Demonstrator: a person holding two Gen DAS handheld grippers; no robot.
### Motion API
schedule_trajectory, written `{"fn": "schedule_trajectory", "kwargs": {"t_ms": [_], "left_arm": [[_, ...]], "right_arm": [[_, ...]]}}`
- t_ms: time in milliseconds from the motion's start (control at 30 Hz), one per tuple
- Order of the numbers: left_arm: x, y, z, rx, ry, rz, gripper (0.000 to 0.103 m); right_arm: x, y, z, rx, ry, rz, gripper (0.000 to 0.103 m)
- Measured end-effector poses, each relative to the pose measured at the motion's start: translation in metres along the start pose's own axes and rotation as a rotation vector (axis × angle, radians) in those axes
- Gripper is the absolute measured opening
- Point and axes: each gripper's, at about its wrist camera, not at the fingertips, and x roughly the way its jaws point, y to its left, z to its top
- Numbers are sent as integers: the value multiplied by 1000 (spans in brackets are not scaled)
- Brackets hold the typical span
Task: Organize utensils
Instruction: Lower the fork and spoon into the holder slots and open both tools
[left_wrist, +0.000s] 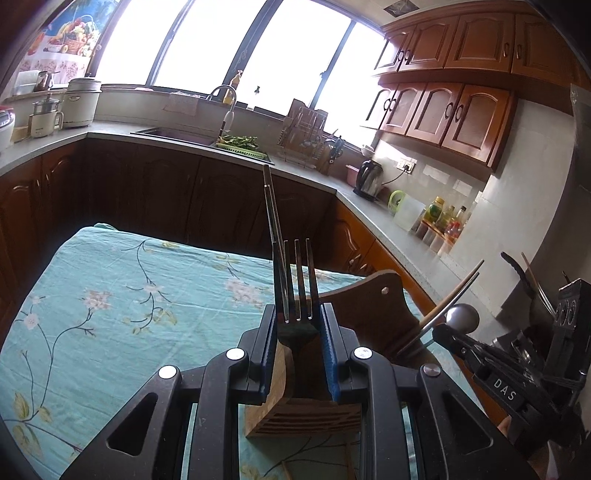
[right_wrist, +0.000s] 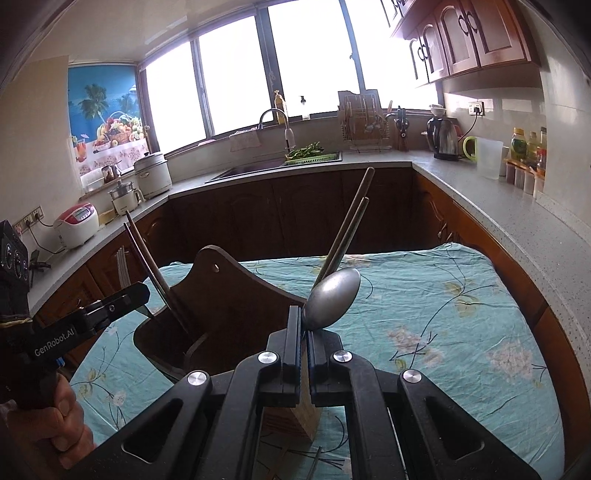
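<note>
Chopsticks (right_wrist: 341, 236) already stand in the dark wooden holder (right_wrist: 221, 295); left gripper (left_wrist: 298, 325) fingers clamp a steel fork (left_wrist: 297, 280), right gripper (right_wrist: 304, 332) fingers a steel spoon (right_wrist: 332, 299), both unplaced

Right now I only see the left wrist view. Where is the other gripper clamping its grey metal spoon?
Observer: The right gripper is shut on the grey metal spoon just below its bowl.
Operator: Is the dark brown wooden holder divided inside?
Observer: Yes, a curved partition crosses the dark brown wooden holder in its open interior.
Operator: Where is my gripper?
Observer: The left gripper, holding the steel fork, has its tip at the holder's left edge; contact I cannot tell.
</note>
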Motion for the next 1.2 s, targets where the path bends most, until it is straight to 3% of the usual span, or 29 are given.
{"fn": "schedule_trajectory", "kwargs": {"t_ms": [400,633,900,1067,1200], "left_arm": [[3,6,6,26,27,-11,21],[0,3,8,23,35,-1,22],[-10,0,4,20,29,12,27],[-20,2,2,6,25,28,39],[-34,6,-1,-7,23,32,43]], "right_arm": [[7,-4,-1,30,32,34,3],[4,-7,-1,59,26,57,9],[-7,-17,0,93,2,48,23],[-17,-28,-2,129,-11,46,38],[-30,-34,-7,161,-27,47,43]]}}
